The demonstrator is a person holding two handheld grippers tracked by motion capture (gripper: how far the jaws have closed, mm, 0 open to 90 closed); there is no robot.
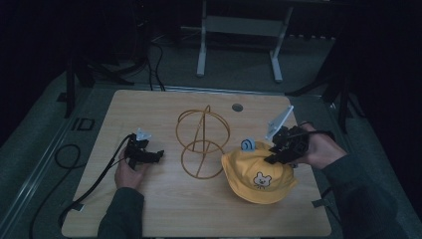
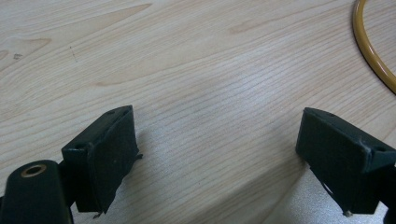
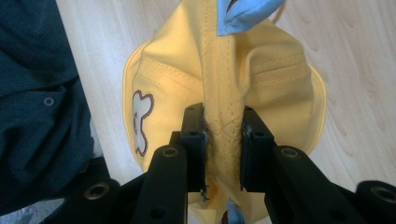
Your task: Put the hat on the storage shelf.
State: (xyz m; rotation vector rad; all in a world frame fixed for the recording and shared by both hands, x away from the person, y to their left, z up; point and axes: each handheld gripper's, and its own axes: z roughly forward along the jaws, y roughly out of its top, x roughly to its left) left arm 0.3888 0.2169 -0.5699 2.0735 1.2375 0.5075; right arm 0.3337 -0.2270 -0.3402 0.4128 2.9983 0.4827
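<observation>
Pinching a fold of the yellow hat [image 3: 224, 93], the right gripper [image 3: 223, 149] is squeezed tight on it. The hat is sat on the wooden table [image 1: 164, 209], beside the gold wire stand [image 1: 201, 142]. The left gripper [image 2: 215, 158] is held wide open with nothing in it, low over the table.

Wooden table [image 1: 164, 209], round grommet hole (far edge) [image 1: 237, 107], white frame legs [image 1: 201, 50] beyond

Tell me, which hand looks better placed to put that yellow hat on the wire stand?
Probably the right: its claw already pinches the yellow hat beside the wire stand. The left claw is open over bare table.
</observation>
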